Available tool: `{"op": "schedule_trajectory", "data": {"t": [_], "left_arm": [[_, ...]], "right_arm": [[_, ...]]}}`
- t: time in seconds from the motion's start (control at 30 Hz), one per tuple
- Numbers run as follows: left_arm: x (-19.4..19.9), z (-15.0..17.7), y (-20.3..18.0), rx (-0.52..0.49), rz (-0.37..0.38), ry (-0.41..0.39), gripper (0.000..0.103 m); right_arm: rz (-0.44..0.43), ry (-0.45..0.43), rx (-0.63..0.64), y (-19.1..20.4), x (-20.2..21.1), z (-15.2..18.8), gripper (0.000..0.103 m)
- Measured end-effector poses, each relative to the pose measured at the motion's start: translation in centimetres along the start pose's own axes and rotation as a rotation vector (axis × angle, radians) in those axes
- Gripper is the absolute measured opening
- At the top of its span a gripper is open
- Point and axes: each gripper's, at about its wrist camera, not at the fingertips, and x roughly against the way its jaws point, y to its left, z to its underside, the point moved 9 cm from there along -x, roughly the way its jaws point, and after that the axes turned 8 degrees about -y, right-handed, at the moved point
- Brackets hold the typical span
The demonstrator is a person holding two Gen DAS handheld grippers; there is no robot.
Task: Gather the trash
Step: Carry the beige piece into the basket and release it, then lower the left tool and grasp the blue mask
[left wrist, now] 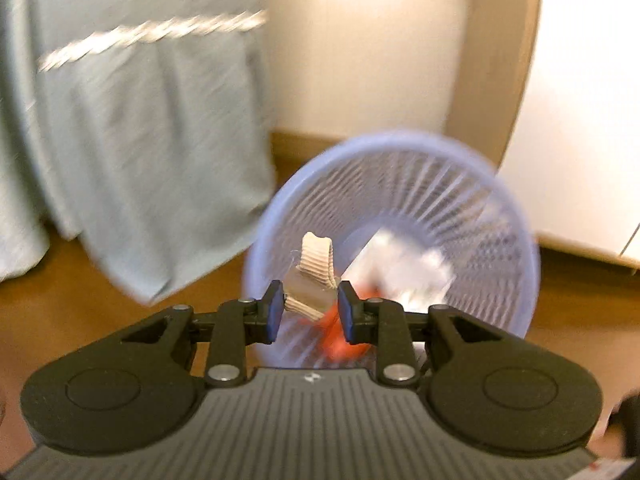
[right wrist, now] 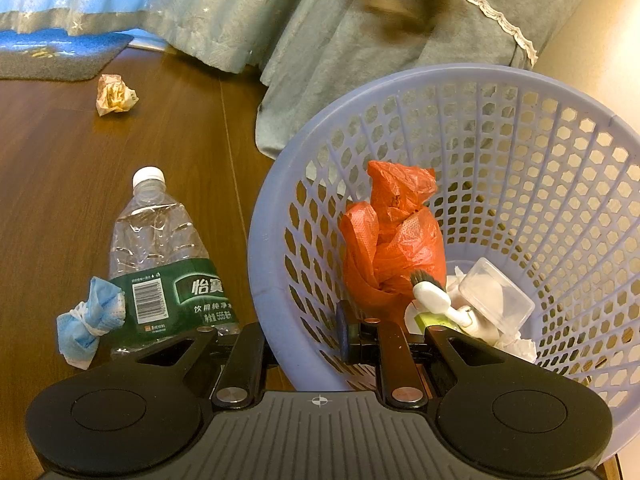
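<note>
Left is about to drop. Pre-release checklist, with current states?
1. Cardboard scrap sits between the left gripper pads: ok.
2. Scrap is in line with the basket opening: ok.
3. Height above the basket: cannot tell, the view is blurred.
4. Right gripper is clamped on the basket wall: ok.
5. Room inside: ok, the red bag and clear box sit low.
6. Floor cleared: not ok, the bottle, mask and crumpled paper remain.
</note>
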Motion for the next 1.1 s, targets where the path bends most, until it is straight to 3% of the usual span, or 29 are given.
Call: {"op": "schedule_trajectory", "data": {"t": [0.03, 0.07, 0.2, 0.3, 0.5, 0.63, 0.83, 1.1], "left_arm": [[-0.9, -1.0, -0.9, -0.003, 0.029, -0.024, 0.042], [-1.8, -1.7, -1.5, -0.010, 0.051, -0.038, 0.067], [-2.4, -2.6, -1.2, -0.011, 0.020, -0.060, 0.063], [-1.1, -1.0, 0.7, -0.001, -0.030, -0.043, 0.063], [2.0, 5.9, 5.6, 0.028, -0.147, 0.050, 0.063], [3.9, 11.8, 8.3, 0.107, -0.218, 0.137, 0.063], [3.6, 17.4, 7.2, 0.143, -0.204, 0.220, 0.058], [0.5, 21.2, 3.6, 0.125, -0.127, 0.318, 0.044]], "right_arm": [[0.000, 0.000, -0.001, 0.0, 0.0, 0.0, 0.014], [0.000, 0.000, -0.002, 0.0, 0.0, -0.1, 0.014], [-0.002, -0.004, -0.014, -0.3, 0.1, -0.2, 0.014], [-0.001, -0.006, -0.021, -0.5, 0.2, -0.1, 0.014], [-0.002, -0.005, -0.023, -0.5, 0.2, -0.3, 0.014], [0.000, -0.002, -0.013, -0.3, 0.1, -0.3, 0.014], [0.001, 0.001, -0.004, -0.2, 0.2, -0.2, 0.014], [-0.002, -0.001, 0.002, -0.3, 0.4, 0.1, 0.014]]}}
